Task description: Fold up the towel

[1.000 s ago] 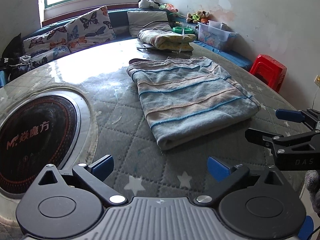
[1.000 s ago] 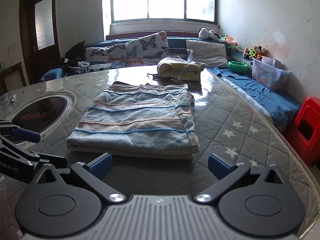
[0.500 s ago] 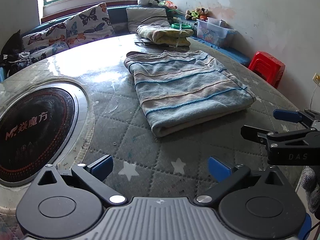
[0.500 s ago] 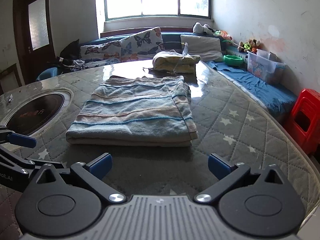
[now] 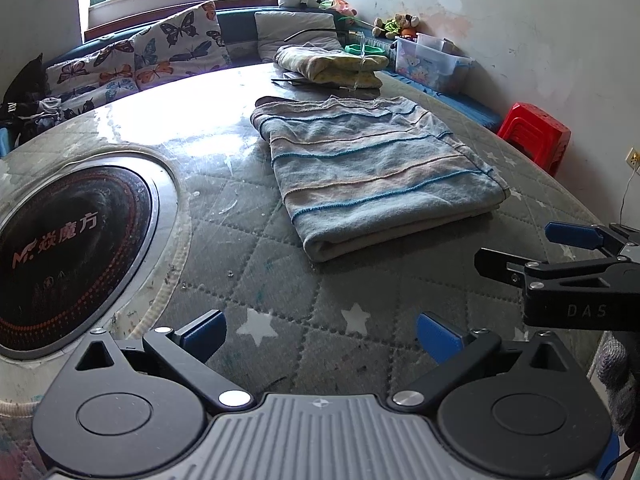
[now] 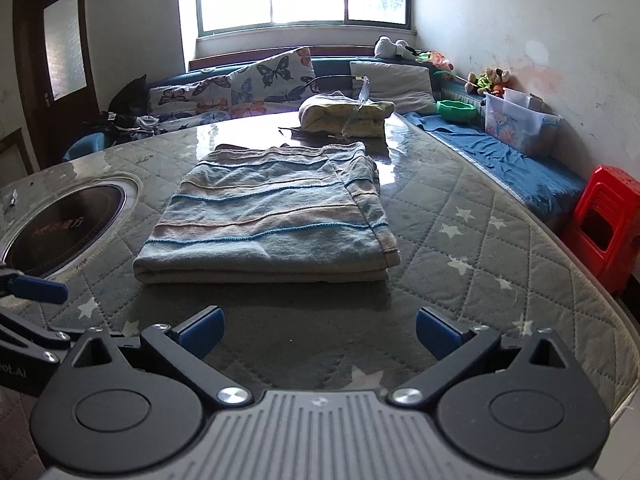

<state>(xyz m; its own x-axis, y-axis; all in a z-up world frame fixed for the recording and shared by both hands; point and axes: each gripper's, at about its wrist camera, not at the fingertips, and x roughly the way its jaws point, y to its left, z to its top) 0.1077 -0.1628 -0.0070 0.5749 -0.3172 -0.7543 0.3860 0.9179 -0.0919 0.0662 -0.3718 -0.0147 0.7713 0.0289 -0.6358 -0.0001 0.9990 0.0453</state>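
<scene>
Lying flat, folded towel [image 6: 268,216] lengthwise away

I'm looking into a lived-in room of a home: a quilted round table [image 6: 472,216] with a built-in hotplate [image 5: 60,248], a window bench [image 6: 500,152] with butterfly cushions [image 6: 256,84], soft toys [image 6: 488,78], a storage box [image 6: 516,120], a red stool [image 6: 604,220] and a wooden door [image 6: 60,60].

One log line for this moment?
towel: folded, flat on table | left gripper: open, empty | right gripper: open, empty
</scene>
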